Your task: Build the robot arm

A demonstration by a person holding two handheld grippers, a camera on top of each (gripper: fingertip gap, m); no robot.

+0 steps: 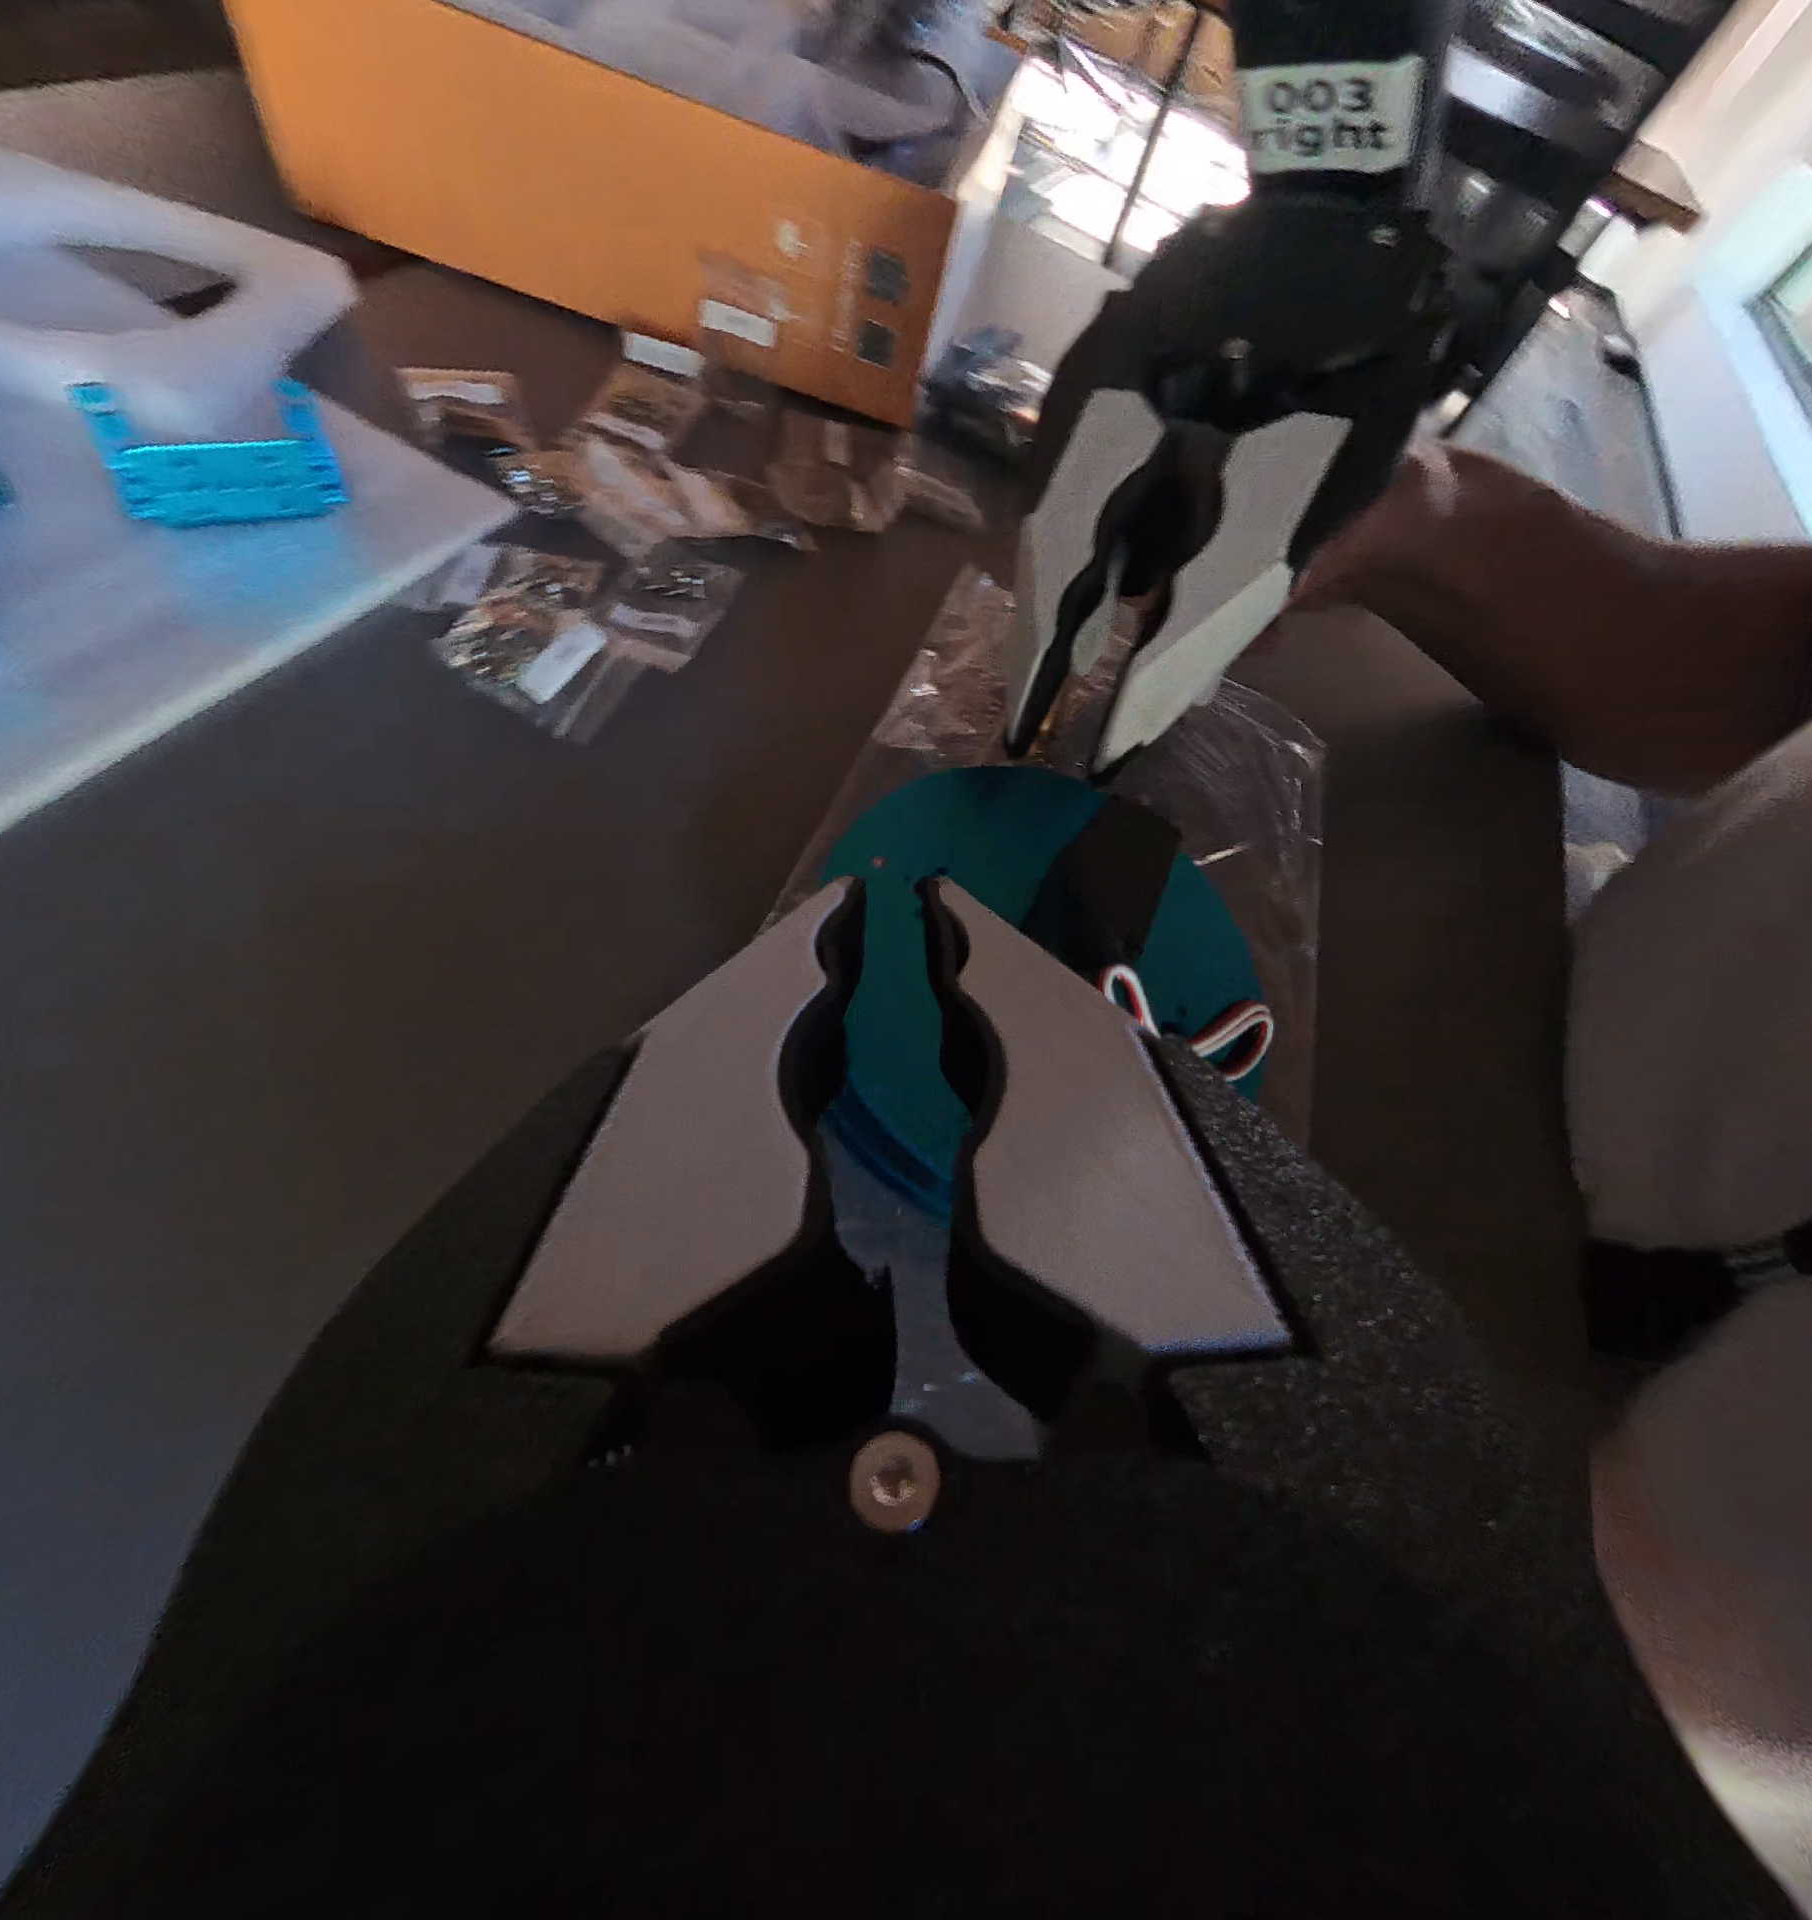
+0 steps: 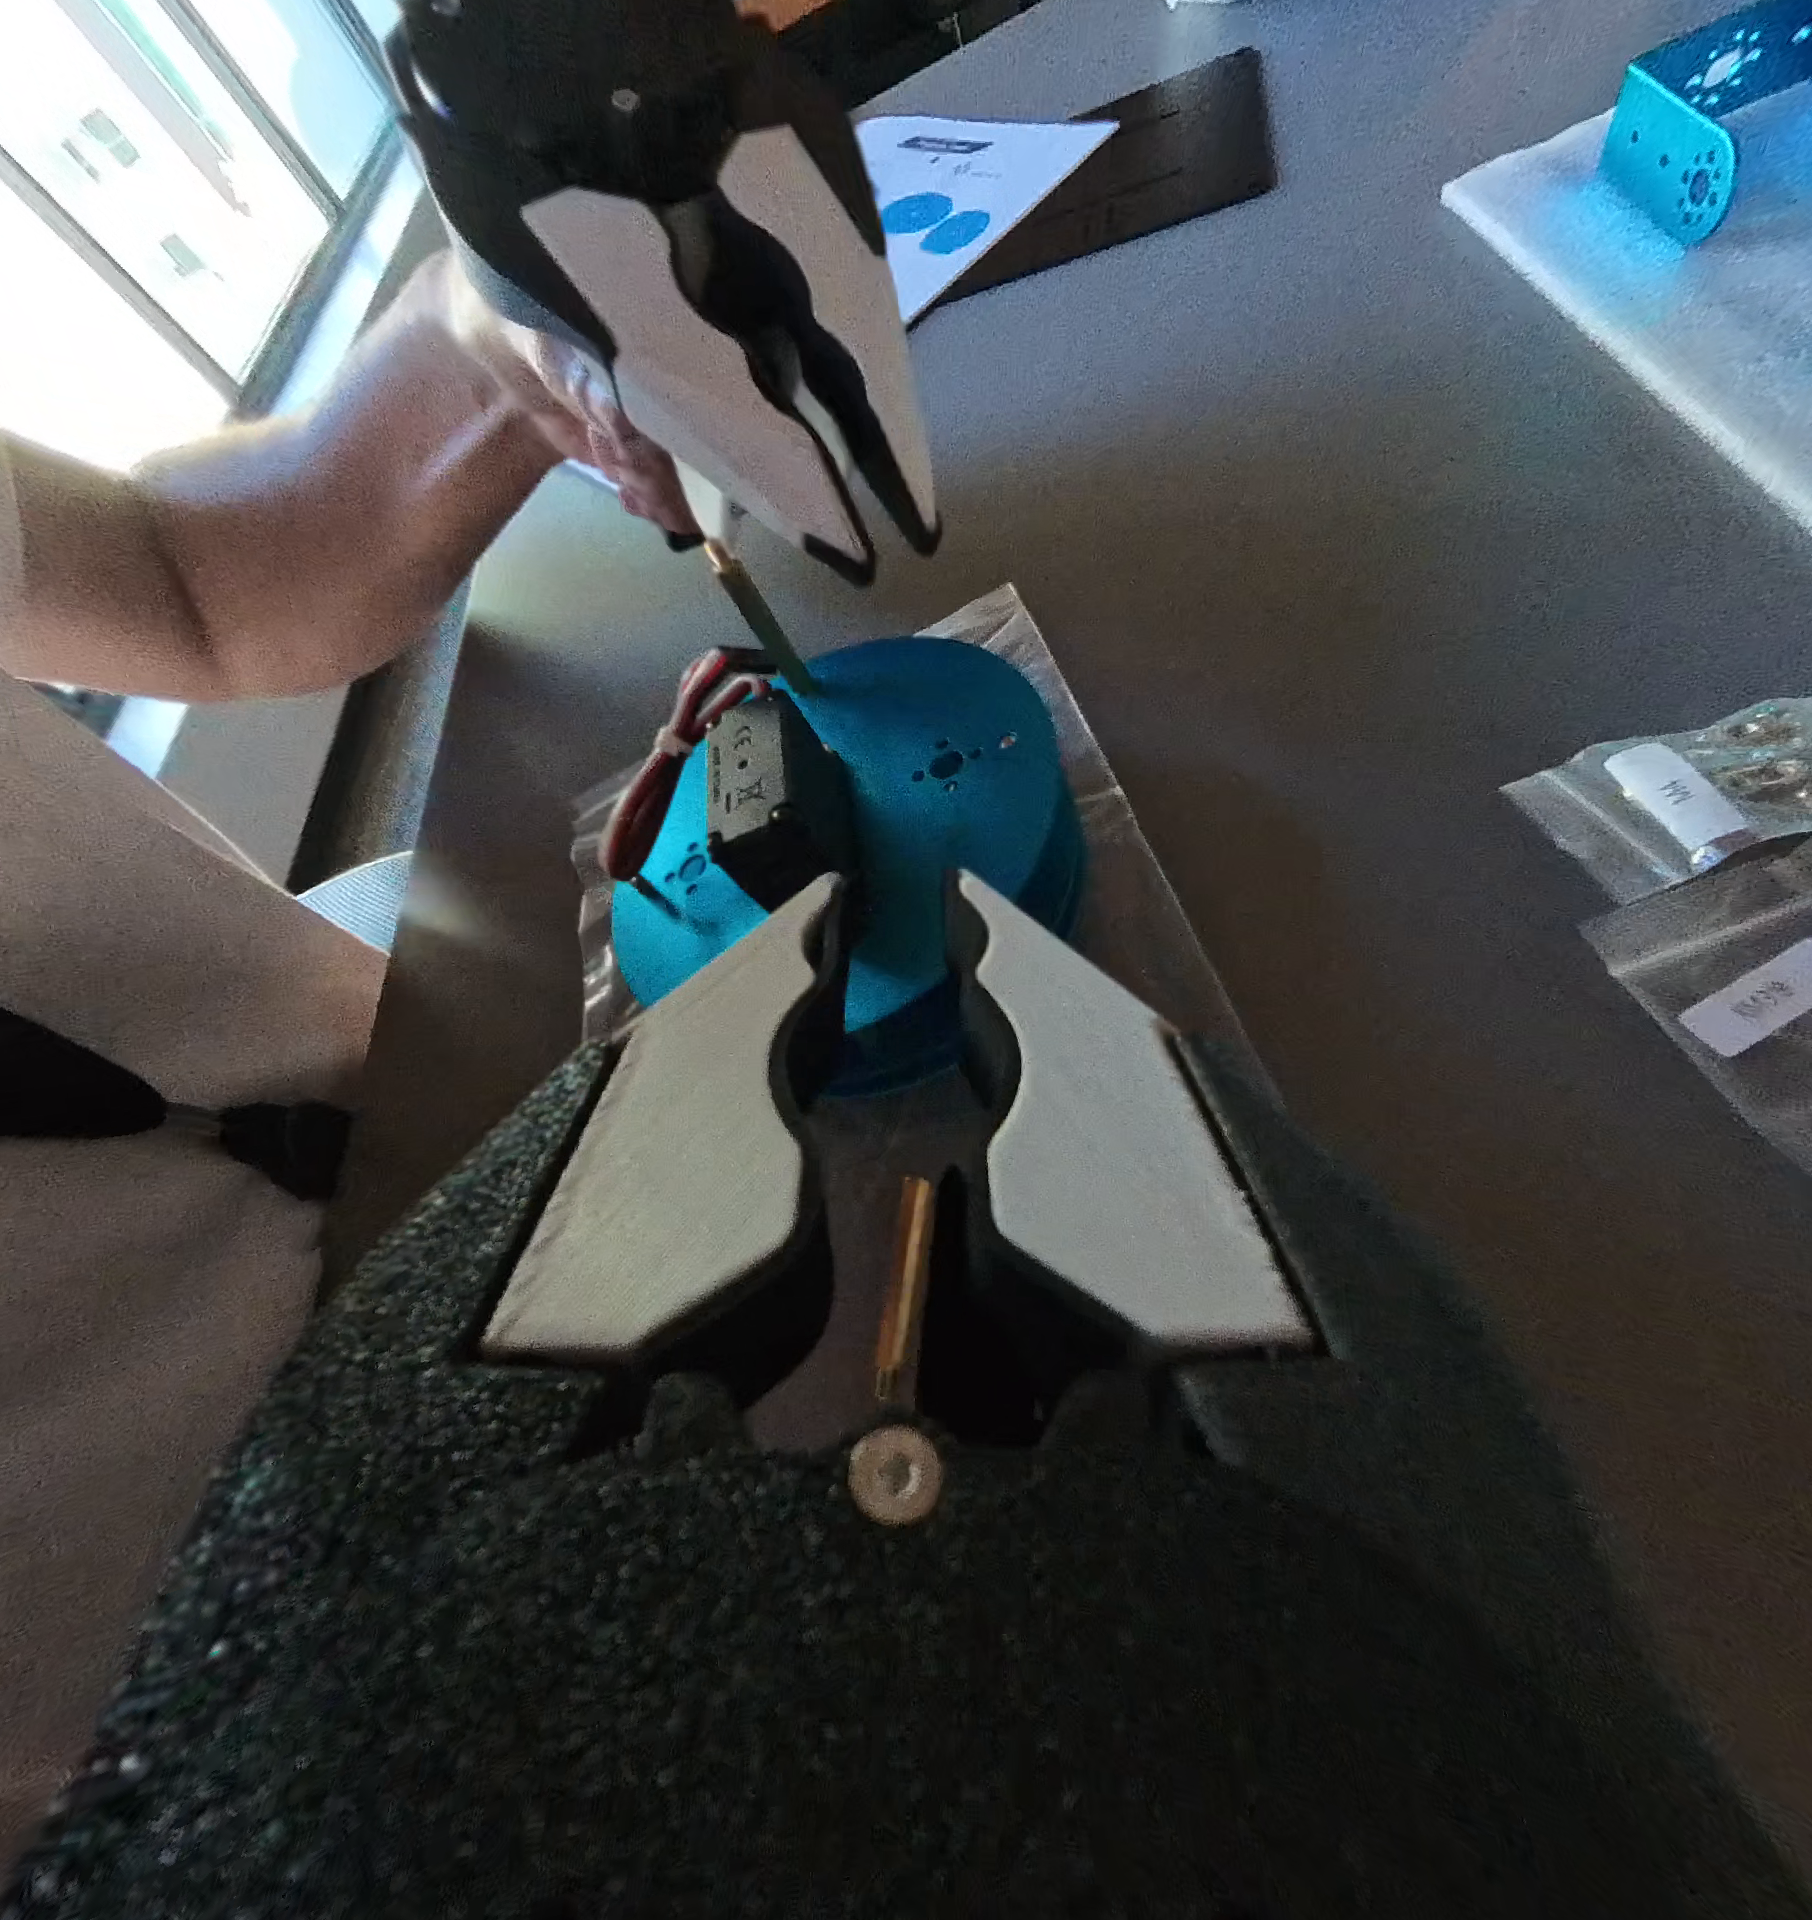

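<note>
A blue metal disc (image 2: 943, 727) with a black servo (image 2: 767, 800) and its red-white wires (image 2: 653, 800) sits on a clear plastic bag (image 2: 1130, 852). A brass standoff (image 2: 762, 623) stands at its far edge. My left gripper (image 2: 886, 556) hovers just above that standoff, jaws a narrow slit apart, with only the disc (image 1: 985, 831) showing between its fingertips (image 1: 894, 883). My right gripper (image 2: 902, 883) is at the disc's opposite edge, jaws apart. Another brass standoff (image 2: 907, 1278) shows deep in its gap; whether it is gripped or lies underneath is unclear. The right gripper also shows in the left wrist view (image 1: 1068, 753).
An orange box (image 1: 590, 187) stands at the back. White foam (image 2: 1712, 343) carries blue brackets (image 2: 1691, 156). Bags of small parts (image 2: 1712, 790) lie beside the disc and near the box (image 1: 569, 540). A white sheet (image 2: 975, 197) lies beyond the disc. A person's arms (image 2: 258, 561) hold the grippers. My hands' fingertips stand some 7 cm from each other.
</note>
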